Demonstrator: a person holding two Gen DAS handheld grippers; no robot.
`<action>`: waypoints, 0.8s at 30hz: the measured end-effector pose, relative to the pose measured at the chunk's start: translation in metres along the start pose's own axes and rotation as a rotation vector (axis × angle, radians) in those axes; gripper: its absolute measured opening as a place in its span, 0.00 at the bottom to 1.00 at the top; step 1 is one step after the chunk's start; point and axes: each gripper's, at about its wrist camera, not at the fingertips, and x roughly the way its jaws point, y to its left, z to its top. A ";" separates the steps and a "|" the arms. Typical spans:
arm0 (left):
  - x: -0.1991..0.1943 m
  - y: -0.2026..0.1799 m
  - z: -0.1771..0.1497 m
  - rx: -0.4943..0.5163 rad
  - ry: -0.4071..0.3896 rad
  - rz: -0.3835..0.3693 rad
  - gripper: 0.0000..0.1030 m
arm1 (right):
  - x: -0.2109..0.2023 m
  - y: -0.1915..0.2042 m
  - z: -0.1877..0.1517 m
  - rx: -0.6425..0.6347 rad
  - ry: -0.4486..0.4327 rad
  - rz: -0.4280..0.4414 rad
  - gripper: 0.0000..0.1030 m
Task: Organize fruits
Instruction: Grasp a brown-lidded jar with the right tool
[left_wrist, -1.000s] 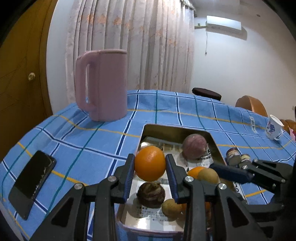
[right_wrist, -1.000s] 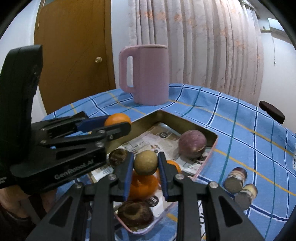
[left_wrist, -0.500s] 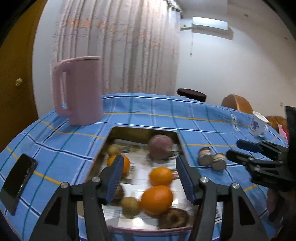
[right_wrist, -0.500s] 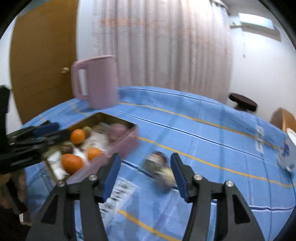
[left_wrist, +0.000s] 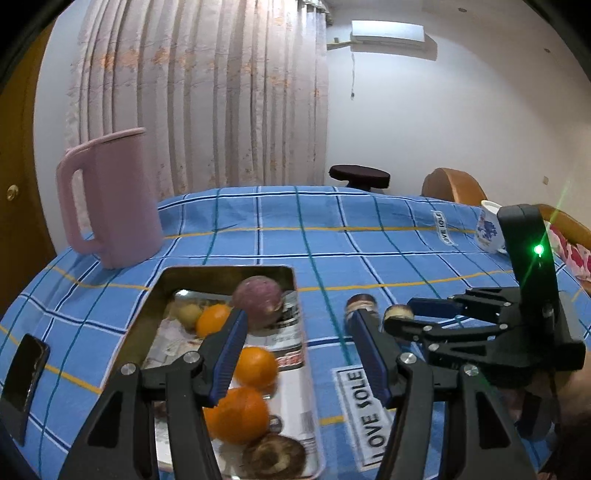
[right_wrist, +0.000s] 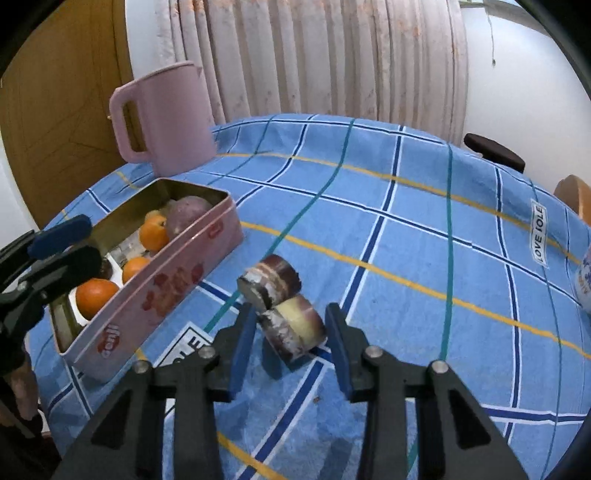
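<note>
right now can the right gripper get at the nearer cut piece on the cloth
Probably yes: the right gripper is open with the nearer cut piece between its fingers, nothing in between. The other piece touches it.

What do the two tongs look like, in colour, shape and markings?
Both are black plastic, built of angular linked bars with silver screws at the joints. Each finger carries a long blue ribbed pad. The left tongs and right tongs look alike from their own cameras. Seen from the left camera, the right tongs have a tall black block behind them with a small green light.
</note>
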 end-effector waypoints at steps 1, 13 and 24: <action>0.001 -0.005 0.001 0.011 0.001 -0.007 0.59 | -0.004 0.000 -0.002 -0.009 -0.010 -0.012 0.40; 0.046 -0.066 0.009 0.119 0.088 -0.071 0.59 | -0.047 -0.052 -0.020 0.141 -0.123 -0.168 0.40; 0.097 -0.084 0.009 0.197 0.207 0.010 0.49 | -0.056 -0.057 -0.023 0.162 -0.163 -0.139 0.40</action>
